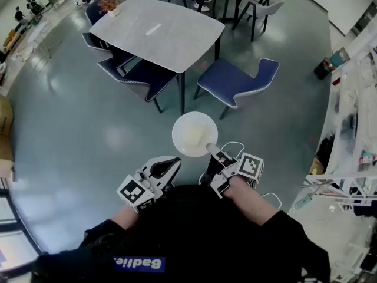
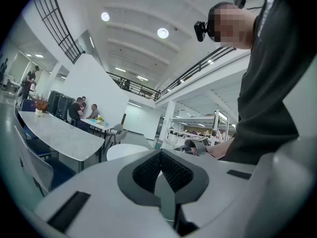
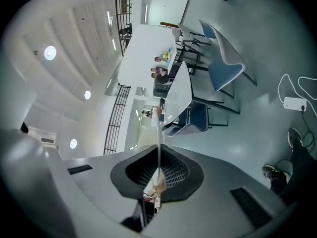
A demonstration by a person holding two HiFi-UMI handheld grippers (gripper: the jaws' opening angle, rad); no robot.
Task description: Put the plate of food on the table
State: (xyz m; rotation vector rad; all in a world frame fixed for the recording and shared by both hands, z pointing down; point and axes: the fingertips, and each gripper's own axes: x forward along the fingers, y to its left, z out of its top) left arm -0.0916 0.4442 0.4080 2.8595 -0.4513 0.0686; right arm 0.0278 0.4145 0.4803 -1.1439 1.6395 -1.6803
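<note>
The right tool [image 1: 217, 155] is closed on the near rim of the plate [image 1: 193, 133]. In the right gripper view the plate [image 3: 159, 128] appears edge-on as a thin line clamped between the two ribbed pads [image 3: 173, 175] of the right tool [image 3: 158, 155]. The plate is white and round, and it carries a pale portion of food [image 1: 195, 138]; the kind of food cannot be made out. The plate is held roughly level above the floor [image 1: 76, 140] and rests on no surface. The counter [image 1: 159, 31] stands well apart from the plate, with its near corner pointing toward it. A blue chair [image 1: 235, 81] stands on the floor between the plate and the right side of the counter, and further blue chairs are tucked along the left edge. The left tool [image 1: 171, 164] is held beside the right tool, just left of the plate and clear of it. In the left gripper view the jaws of the left tool [image 2: 159, 157] are together with nothing between them, and the plate [image 2: 126, 151] is visible beyond them.
</note>
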